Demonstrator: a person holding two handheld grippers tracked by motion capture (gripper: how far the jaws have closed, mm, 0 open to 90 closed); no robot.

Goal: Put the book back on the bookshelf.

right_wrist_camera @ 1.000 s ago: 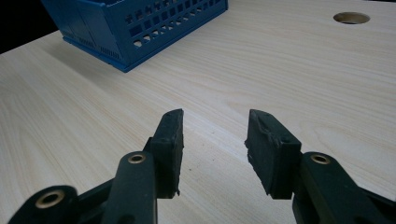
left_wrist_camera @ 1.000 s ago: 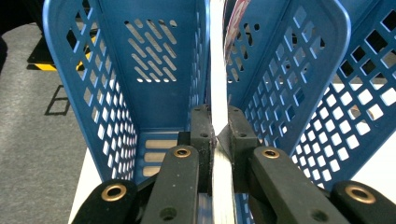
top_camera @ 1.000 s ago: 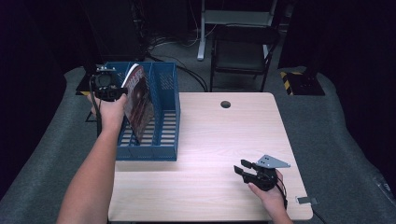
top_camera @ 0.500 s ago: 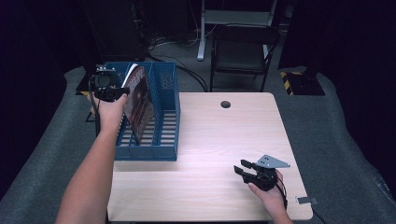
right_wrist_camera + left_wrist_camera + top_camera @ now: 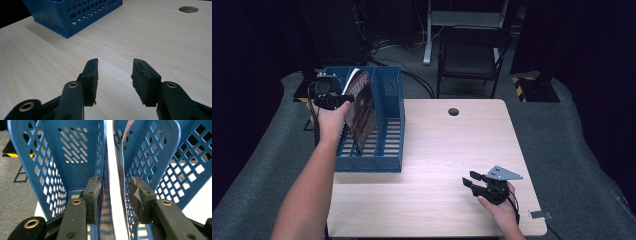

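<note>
A blue slotted file rack (image 5: 387, 125) stands at the table's left edge. A magazine (image 5: 362, 107) with a dark red cover stands tilted in its left slot. My left gripper (image 5: 343, 100) is at the magazine's top edge. In the left gripper view, the magazine's white edge (image 5: 111, 170) runs between the pads of the left gripper (image 5: 116, 187). Those jaws have just been opening and stand open; the right pad (image 5: 137, 197) is clear of the paper. My right gripper (image 5: 469, 179) rests low over the table's near right part, open and holding nothing, as the right gripper view (image 5: 115, 67) shows.
The light wood table (image 5: 452, 150) has a round cable hole (image 5: 453, 111) near its far edge. A dark chair (image 5: 472, 55) and cables lie beyond it. The rack's corner (image 5: 75, 12) shows far off in the right gripper view.
</note>
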